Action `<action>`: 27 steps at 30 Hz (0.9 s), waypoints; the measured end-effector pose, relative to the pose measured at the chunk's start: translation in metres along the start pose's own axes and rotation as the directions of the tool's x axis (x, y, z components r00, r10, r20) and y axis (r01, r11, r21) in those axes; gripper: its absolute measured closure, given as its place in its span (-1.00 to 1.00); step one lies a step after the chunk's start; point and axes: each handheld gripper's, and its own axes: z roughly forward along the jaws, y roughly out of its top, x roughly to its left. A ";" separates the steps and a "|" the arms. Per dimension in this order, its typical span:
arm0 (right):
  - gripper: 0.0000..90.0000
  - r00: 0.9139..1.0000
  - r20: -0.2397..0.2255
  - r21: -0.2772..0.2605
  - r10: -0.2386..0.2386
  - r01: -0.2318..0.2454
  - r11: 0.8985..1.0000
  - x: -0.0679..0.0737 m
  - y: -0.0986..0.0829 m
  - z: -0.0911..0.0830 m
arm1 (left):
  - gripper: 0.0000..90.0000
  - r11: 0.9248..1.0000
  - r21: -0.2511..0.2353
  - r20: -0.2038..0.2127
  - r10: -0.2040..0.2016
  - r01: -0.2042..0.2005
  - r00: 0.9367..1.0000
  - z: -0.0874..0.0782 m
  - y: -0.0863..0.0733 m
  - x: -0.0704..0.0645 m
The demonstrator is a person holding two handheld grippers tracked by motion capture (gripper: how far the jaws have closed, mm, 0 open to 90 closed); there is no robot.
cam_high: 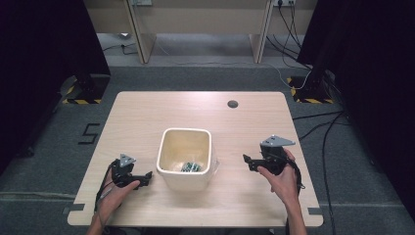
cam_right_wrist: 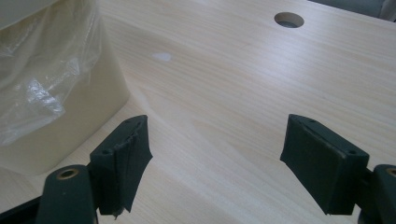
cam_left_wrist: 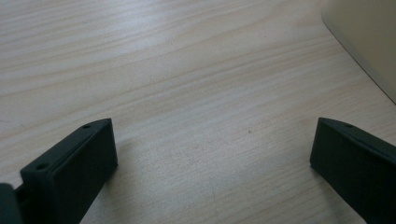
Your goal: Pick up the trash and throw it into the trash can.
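Bin point(cam_high: 186, 159), cream, square-ish with rounded corners, sits mid-worktop point(cam_high: 147, 112), between the two sets of jaws. Left gripper point(cam_high: 143, 179): jaws spread wide, nothing between them, just bare wood. In the left gripper view the bin's wall point(cam_left_wrist: 369, 42) is ahead and off to the right-hand jaw's side, near but not touching. Left hand point(cam_high: 115, 193) wraps the body, resting low on the worktop.

Right gripper point(cam_high: 247, 161): jaws also wide apart, empty, pointing toward the bin from its other side, a short gap left. Right hand point(cam_high: 281, 181) holds it from behind. In the right gripper view the bin wall point(cam_right_wrist: 70, 126) is just beyond the left-hand jaw, with a clear plastic film point(cam_right_wrist: 42, 79) hanging over the bin's outer side. Pad on that left-hand jaw looks frayed at the edge.

Inside the bin, at the bottom near the side facing the person: a small greenish item point(cam_high: 192, 167), too small to identify. Round cable hole point(cam_right_wrist: 289, 19) in the worktop lies well ahead of the right jaws, past the bin.
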 end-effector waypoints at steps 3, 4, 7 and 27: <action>-0.50 1.000 0.002 0.009 -0.001 0.001 1.000 -0.001 -0.003 0.000 | -1.00 1.000 0.000 0.000 0.000 0.000 1.000 0.000 0.000 0.000; -0.51 1.000 0.013 0.018 -0.011 0.011 1.000 -0.001 -0.004 0.000 | -1.00 1.000 0.000 0.000 0.000 0.000 1.000 0.000 0.000 0.000; -0.53 0.999 0.028 0.027 -0.016 0.016 1.000 -0.001 -0.007 0.000 | -1.00 1.000 0.000 0.000 0.000 0.000 1.000 0.000 0.000 0.000; -0.62 0.999 0.038 0.095 0.014 -0.018 0.995 -0.002 -0.041 0.010 | -1.00 1.000 0.000 0.000 0.000 0.000 1.000 0.000 0.000 0.000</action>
